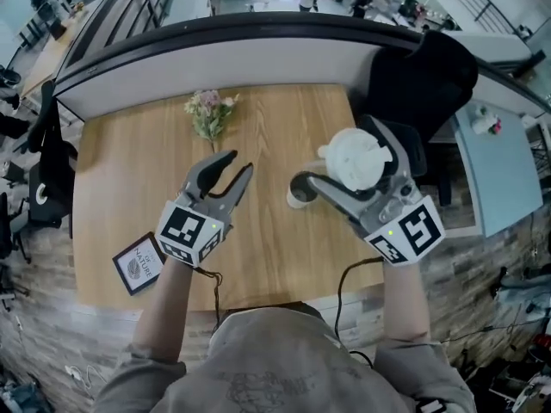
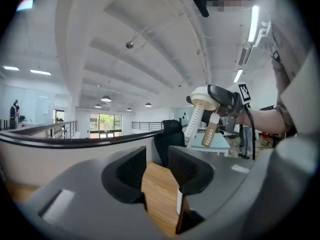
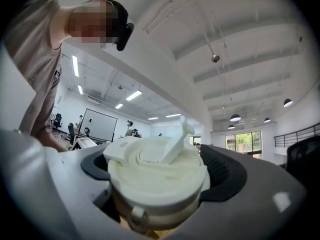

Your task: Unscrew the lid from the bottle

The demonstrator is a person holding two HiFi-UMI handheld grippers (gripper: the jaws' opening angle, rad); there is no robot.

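My right gripper [image 1: 344, 163] is shut on the bottle, its pads clamped just under the cream-white lid [image 1: 355, 157], and holds it up above the wooden table [image 1: 120, 179]. In the right gripper view the lid [image 3: 155, 166], with a raised flip tab, fills the space between the pads. The left gripper view shows the bottle [image 2: 196, 121] at the right, with a ribbed body and a brown tag [image 2: 209, 131]. My left gripper [image 1: 240, 163] hovers to the bottle's left, well apart from it. Its jaws stand a narrow gap apart with only table between them [image 2: 156, 156].
A small bunch of flowers [image 1: 208, 114] lies at the table's far side. A framed card [image 1: 138, 262] sits near the front left corner. A small white cup [image 1: 297, 200] stands below the right gripper's finger. A black chair [image 1: 422, 76] is behind the table's right end.
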